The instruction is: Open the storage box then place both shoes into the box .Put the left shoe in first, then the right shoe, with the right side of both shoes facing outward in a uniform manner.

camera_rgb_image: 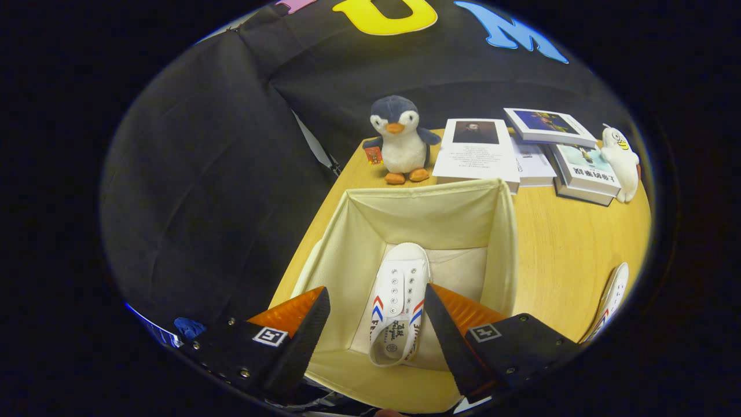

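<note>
Shoe (398,301) (side lettering unreadable) lies in the box (502,231) — gripper (376,324) fingers wide, empty.

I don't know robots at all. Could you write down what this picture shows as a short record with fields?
Setting: wooden table in a booth
Storage box: cream fabric, open at the top
Shoe in box: white sneaker lying on the box floor, toe pointing away
Second shoe: white, on the table, right of the box
Gripper: fingers apart above the box, holding nothing
Beyond the box: penguin plush, books, a small white toy
Progress: one shoe in, one left
</note>
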A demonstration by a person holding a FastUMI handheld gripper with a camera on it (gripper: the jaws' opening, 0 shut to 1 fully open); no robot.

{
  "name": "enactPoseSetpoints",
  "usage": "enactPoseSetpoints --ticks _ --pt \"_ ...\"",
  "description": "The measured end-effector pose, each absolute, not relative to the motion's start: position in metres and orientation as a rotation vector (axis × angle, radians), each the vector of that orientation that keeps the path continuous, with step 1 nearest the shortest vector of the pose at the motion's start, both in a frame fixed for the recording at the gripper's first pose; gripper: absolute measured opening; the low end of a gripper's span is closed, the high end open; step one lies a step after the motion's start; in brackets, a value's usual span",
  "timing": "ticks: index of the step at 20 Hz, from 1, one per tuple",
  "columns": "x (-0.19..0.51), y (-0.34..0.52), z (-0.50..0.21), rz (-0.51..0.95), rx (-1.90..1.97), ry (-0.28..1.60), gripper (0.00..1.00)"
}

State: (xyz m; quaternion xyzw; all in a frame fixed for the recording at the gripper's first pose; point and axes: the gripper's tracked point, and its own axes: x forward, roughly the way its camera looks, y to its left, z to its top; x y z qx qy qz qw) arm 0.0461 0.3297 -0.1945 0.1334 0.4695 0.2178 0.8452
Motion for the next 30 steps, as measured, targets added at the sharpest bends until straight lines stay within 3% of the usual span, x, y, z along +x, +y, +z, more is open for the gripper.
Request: enactPoseSetpoints --ticks 8,30 --pt "0.047 0.237 -0.153 0.411 0.261 0.874 0.98" --pt "0.005 -0.021 -0.220 0.051 0.253 0.943 0.98"
